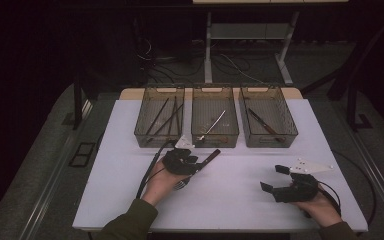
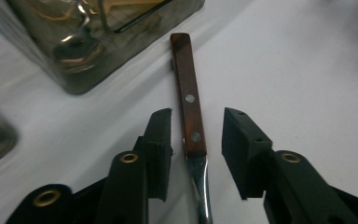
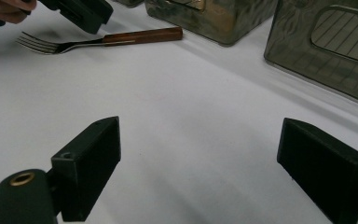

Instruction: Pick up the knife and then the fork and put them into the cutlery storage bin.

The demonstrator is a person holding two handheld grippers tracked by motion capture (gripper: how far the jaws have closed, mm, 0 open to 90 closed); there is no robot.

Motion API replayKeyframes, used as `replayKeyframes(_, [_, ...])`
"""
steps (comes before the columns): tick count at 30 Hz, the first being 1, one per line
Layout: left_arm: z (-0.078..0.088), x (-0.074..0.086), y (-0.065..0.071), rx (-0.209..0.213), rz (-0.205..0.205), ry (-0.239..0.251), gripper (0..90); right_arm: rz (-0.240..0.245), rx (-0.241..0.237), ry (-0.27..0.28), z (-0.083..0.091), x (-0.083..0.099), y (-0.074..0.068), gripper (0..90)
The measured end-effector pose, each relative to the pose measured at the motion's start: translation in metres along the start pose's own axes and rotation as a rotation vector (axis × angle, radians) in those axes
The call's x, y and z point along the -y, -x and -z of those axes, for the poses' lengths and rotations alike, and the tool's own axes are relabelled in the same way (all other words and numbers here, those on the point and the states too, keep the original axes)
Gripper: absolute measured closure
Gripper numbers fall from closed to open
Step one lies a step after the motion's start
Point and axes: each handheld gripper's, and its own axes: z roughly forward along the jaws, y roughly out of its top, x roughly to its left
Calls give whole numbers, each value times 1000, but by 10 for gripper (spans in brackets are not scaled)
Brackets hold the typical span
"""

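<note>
I have the left hand-held gripper (image 2: 196, 135) down over the fork (image 2: 190, 112), which lies flat on the white bench (image 1: 240, 195) just in front of the middle one of the 3 clear bins (image 1: 215, 122). In the left gripper view the brown wooden handle with its 2 rivets runs straight up between my jaws, its end close to that middle bin's front wall, and the steel neck trails back under the gripper body. The jaws are partly open, 1 on either side of the handle, with a sliver of bench showing on each side, so the pads are not yet pressing on it. In the right gripper view the fork's tines (image 3: 35, 44) point away from the middle bin and rest on the bench. My right hand-held gripper (image 1: 280, 180) sits well to the right of the middle bin, nearer the bench's front edge, with its jaws spread wide and nothing between them but bare bench. The middle bin holds a spoon (image 1: 212, 125).
</note>
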Motion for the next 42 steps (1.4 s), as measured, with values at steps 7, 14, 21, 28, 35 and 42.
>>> replayKeyframes(7, [-10,2,1,-19,-19,-58,699,-3,1,8,1,0,1,127])
replayKeyframes(14, [-13,2,6,-49,-59,-63,720,-5,-2,1,1,0,0,128])
replayKeyframes(21, [-13,2,12,-83,-105,-71,759,-4,1,4,1,0,1,128])
replayKeyframes(28, [-13,0,9,-62,-121,-75,775,-4,-2,6,1,0,2,128])
replayKeyframes(35, [-11,-5,7,-38,-138,-130,778,-7,-8,12,2,-1,3,128])
replayKeyframes(42, [-7,-4,7,18,-122,-109,779,3,-23,19,1,-2,3,128])
